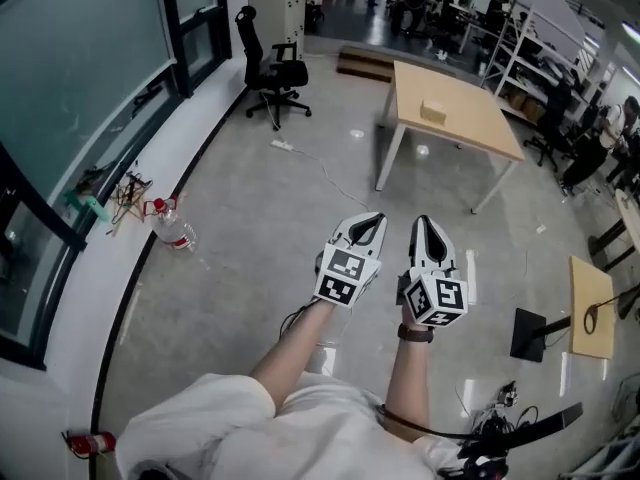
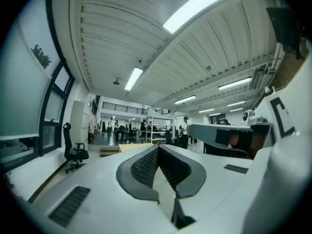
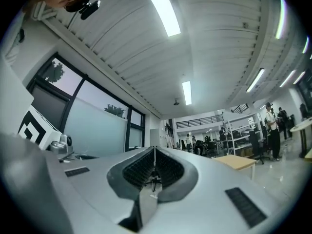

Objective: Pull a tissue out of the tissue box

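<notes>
Wooden counter [image 1: 470,118] stands well away across the floor [image 1: 280,218] and carries the tissue box [image 1: 433,111]. Left hand-held gripper [image 1: 375,220] and right hand-held gripper [image 1: 424,221] hover side by side (both jaws closed together, nothing between).

The room is viewed from head height, steeply downward onto the floor [image 1: 270,228], with the left gripper [image 1: 375,220] and the right gripper [image 1: 425,223] seen close, from behind. Each gripper view is taken from just behind its own jaws, roughly level, facing down the room, with much ceiling [image 2: 146,43] included. The wooden table [image 1: 450,108] is shared by all three views. The office chair [image 1: 272,68] is shared by the head and left gripper views.
</notes>
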{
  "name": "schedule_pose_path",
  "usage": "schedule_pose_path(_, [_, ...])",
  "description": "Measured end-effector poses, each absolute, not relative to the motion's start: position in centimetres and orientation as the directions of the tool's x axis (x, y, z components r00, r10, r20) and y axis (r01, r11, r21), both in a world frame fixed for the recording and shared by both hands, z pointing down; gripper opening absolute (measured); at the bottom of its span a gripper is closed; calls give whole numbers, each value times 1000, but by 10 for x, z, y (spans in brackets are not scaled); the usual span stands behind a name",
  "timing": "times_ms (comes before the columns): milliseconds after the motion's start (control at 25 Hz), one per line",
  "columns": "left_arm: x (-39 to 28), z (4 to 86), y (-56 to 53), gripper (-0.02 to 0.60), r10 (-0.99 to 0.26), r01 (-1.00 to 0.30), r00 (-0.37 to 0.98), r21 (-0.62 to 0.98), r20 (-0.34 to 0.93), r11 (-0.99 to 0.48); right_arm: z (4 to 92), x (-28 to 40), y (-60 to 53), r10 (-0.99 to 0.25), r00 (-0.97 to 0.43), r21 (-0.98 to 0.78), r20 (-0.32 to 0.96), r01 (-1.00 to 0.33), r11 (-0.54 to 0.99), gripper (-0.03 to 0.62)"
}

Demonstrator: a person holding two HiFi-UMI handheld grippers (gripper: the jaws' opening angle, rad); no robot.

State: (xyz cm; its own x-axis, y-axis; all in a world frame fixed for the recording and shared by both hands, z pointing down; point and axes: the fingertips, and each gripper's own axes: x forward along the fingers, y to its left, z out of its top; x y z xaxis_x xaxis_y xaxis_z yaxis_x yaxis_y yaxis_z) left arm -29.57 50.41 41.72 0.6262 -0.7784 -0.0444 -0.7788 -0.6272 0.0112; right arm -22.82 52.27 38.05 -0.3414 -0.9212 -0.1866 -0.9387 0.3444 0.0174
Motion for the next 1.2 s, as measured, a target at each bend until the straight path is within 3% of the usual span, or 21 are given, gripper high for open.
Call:
schedule_pose_path(120, [-321, 415, 494, -9, -773, -771, 628, 65, -85, -634, 389, -252, 508, -927, -342, 5, -155, -939, 345, 11])
schedule_pose_path(320, [-338, 427, 463, -9, -797, -795, 602, 54, -47, -604, 400, -269, 479, -923, -371, 40, -105, -929, 369, 11])
schedule_pose_path(600, [-336, 438, 382, -9, -857, -853, 510, 88, -70, -515, 427, -238, 406, -917, -392, 37, -70, -920, 391, 11])
schedule_pose_path(800, [-275, 419, 313, -9, -814, -800, 569, 152, -117, -581, 404, -185, 338, -906, -418, 147, -70, -902, 405, 11])
schedule_pose_path(1200, [-132, 421, 227, -9, -818, -815, 567, 79, -95, -574, 411, -9, 242, -959, -274, 37, -72, -962, 272, 11])
